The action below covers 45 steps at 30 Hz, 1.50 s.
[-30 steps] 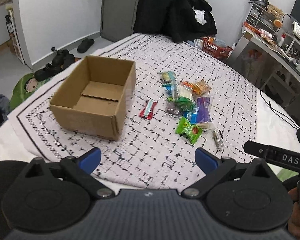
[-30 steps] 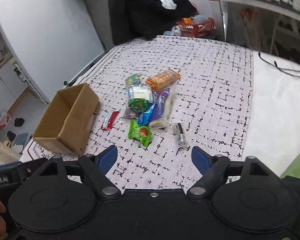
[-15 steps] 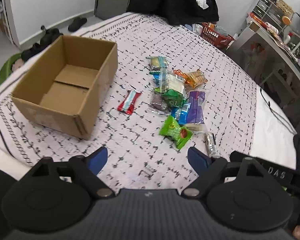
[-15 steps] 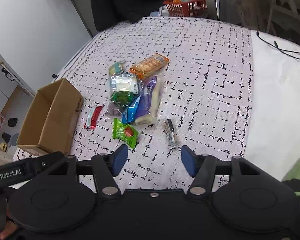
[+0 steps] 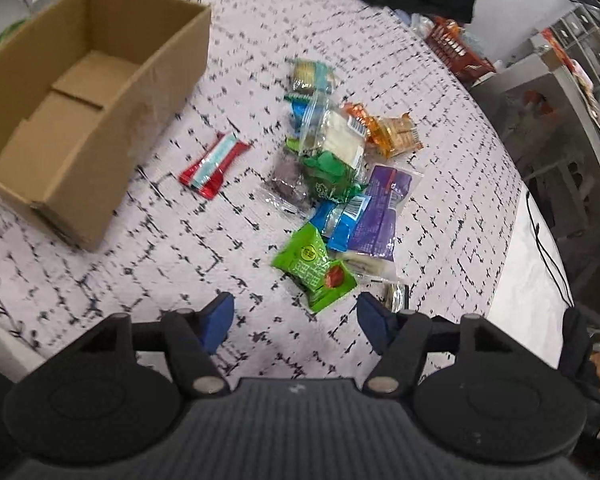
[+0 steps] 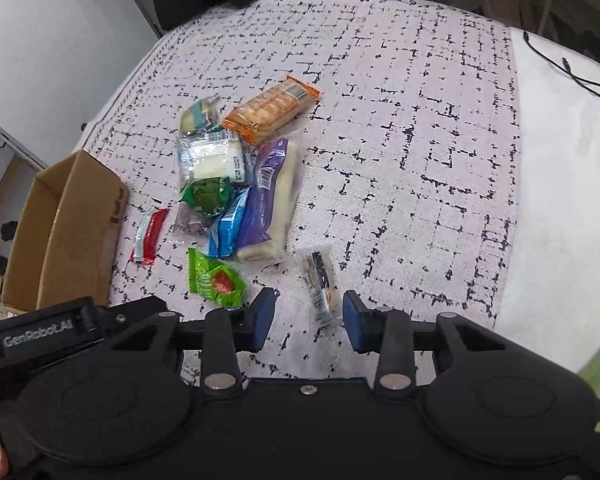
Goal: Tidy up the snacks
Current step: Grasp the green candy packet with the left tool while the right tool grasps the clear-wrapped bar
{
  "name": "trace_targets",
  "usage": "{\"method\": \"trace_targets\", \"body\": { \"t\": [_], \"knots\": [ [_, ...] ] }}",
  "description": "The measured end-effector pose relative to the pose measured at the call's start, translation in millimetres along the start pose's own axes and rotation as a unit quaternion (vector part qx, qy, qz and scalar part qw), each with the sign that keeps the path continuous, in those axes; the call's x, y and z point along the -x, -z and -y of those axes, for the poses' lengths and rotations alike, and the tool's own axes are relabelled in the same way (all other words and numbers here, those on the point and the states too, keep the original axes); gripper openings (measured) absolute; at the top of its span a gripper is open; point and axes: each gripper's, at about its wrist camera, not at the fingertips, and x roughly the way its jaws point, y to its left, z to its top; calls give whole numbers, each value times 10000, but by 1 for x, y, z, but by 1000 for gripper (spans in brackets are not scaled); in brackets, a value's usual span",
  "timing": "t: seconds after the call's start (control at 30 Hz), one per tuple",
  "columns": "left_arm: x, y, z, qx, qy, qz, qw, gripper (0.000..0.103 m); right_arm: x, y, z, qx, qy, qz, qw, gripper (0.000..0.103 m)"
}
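Both pairs of fingers have just been narrowing yet stand apart, gripping nothing. The right gripper (image 6: pixel 306 316) has dropped closer over the clear-wrapped bar (image 6: pixel 319 280), the left gripper (image 5: pixel 294 320) over the green packet (image 5: pixel 316 266). The snack pile (image 5: pixel 332 168) lies on the patterned cloth (image 5: pixel 140 264) beside the empty cardboard box (image 5: pixel 80 100), so first picks look imminent.
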Motion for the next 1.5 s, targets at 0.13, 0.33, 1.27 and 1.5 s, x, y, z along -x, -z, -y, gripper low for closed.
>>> {"method": "trace_targets", "body": {
  "t": [0.13, 0.33, 1.27, 1.5],
  "knots": [
    [-19, -6, -1, 219, 12, -228, 9995, 61, -13, -8, 1, 35, 69, -184, 9998, 34],
    [-47, -7, -6, 771, 38, -504, 9957, 56, -31, -15, 2, 47, 113, -489, 9987, 33],
    [-81, -25, -15, 1896, -22, -520, 9805, 30, -78, -27, -13, 573, 322, -1008, 9927, 17],
    [-57, -24, -12, 1559, -17, -431, 9868, 29, -53, -24, -12, 464, 252, -822, 9952, 16]
  ]
}}
